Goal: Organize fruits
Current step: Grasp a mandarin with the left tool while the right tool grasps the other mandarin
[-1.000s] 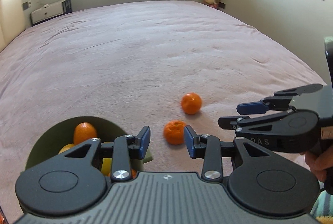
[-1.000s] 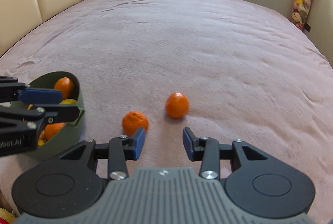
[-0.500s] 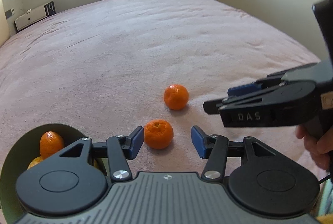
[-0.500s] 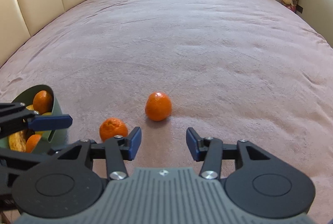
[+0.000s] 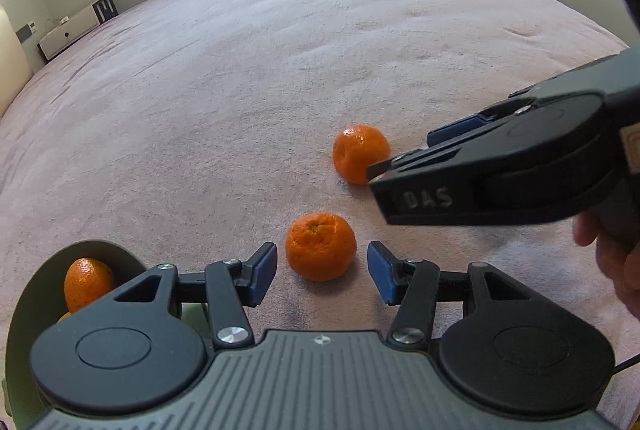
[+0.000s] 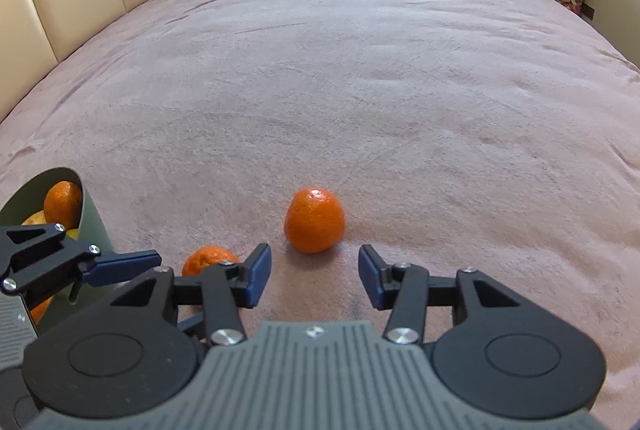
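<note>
Nearest, at about 8 o'clock from the loose fruit, a green bowl (image 5: 24, 314) already holds several pieces: one mandarin in the bowl (image 5: 86, 286) shows clearly, with at least two more orange or yellow fruits partly hidden behind the tool. Two mandarins remain on the pink bedspread (image 6: 360, 90), so the sorting appears well advanced but unfinished. The left gripper (image 5: 322, 272) has opened within the past second and stands moderately wide, empty, its blue pads flanking the near mandarin (image 5: 321, 251) without touching it. Beyond, at about 1 o'clock from that fruit, the far mandarin (image 6: 314, 220) lies just ahead of the right gripper (image 6: 315, 276), whose jaws have likewise opened, narrower but clear of the fruit, nothing held. Count: two grippers, two loose mandarins, one bowl.
</note>
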Tool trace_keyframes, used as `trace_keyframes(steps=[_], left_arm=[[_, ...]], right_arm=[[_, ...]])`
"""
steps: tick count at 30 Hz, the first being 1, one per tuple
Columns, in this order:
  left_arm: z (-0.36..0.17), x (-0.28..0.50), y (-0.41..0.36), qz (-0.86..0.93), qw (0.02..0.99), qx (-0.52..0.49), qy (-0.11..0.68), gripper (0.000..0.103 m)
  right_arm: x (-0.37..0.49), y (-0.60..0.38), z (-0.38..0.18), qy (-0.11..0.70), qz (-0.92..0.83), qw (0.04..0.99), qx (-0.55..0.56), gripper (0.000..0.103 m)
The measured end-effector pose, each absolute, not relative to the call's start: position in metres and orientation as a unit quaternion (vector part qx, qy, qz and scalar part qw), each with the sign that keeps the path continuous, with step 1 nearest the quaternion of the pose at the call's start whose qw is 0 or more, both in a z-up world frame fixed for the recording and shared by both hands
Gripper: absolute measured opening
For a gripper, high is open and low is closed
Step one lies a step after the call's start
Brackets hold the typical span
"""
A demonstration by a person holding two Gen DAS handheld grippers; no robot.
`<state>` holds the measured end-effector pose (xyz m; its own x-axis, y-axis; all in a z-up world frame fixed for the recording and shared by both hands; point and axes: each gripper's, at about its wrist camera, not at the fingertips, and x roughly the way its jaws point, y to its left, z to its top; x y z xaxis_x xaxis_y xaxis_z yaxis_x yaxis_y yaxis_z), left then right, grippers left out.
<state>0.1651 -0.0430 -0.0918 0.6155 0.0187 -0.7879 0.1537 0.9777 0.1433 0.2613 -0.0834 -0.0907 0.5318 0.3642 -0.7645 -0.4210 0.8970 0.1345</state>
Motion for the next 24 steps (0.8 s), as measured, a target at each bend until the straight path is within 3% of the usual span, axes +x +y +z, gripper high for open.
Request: trace_keyframes(steps=[15, 24], left_arm=[[-0.108, 0.186, -0.039, -0.047, 0.878, 0.107, 0.465, 0.061], [-0.109, 0.187, -0.032, -0.055, 0.879, 0.073, 0.468, 0.052]], right_arm=[[0.287, -0.071, -0.102, 0.446, 0.222, 0.867, -0.026, 0.047], [0.297, -0.067, -0.108, 0.455, 0.22, 0.863, -0.023, 0.046]])
